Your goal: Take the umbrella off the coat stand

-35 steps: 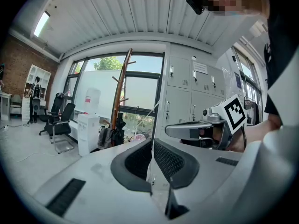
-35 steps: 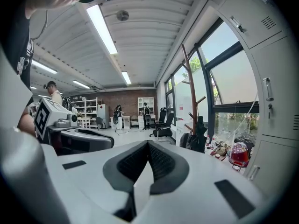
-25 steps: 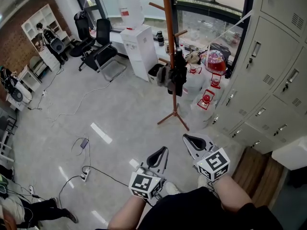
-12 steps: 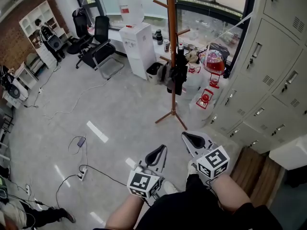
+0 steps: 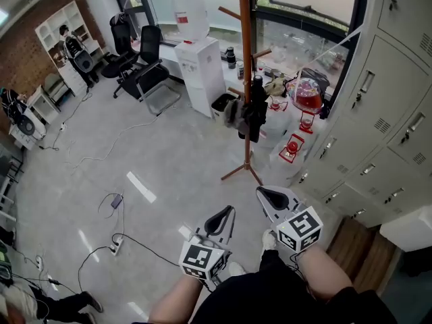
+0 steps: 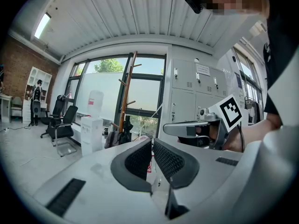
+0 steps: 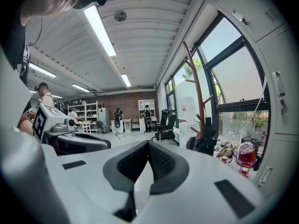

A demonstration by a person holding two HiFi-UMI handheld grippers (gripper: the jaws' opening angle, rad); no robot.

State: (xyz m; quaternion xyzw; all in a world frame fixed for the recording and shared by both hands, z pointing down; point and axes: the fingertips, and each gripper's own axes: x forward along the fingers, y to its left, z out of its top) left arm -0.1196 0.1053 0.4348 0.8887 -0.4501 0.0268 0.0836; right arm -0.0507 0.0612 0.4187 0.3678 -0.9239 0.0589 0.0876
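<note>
The wooden coat stand (image 5: 246, 52) rises from the floor ahead of me, near the window. A black folded umbrella (image 5: 256, 110) hangs from one of its pegs, with a grey bag (image 5: 233, 112) beside it on the left. My left gripper (image 5: 229, 210) and right gripper (image 5: 260, 192) are held low in front of me, well short of the stand, both shut and empty. The left gripper view shows the stand (image 6: 127, 92) and umbrella (image 6: 126, 129) beyond its jaws (image 6: 152, 141). In the right gripper view the stand (image 7: 196, 87) and umbrella (image 7: 206, 135) lie to the right of the jaws (image 7: 148, 143).
A white water dispenser (image 5: 206, 73) stands left of the stand, with office chairs (image 5: 145, 69) further left. Grey lockers (image 5: 378, 113) line the right side. Red jars (image 5: 307, 96) and clutter sit by the window. Cables and a power strip (image 5: 121, 245) lie on the floor.
The head view has shifted a little, and the stand's base sits slightly lower in the picture. Both grippers stay shut and keep almost the same place in view.
</note>
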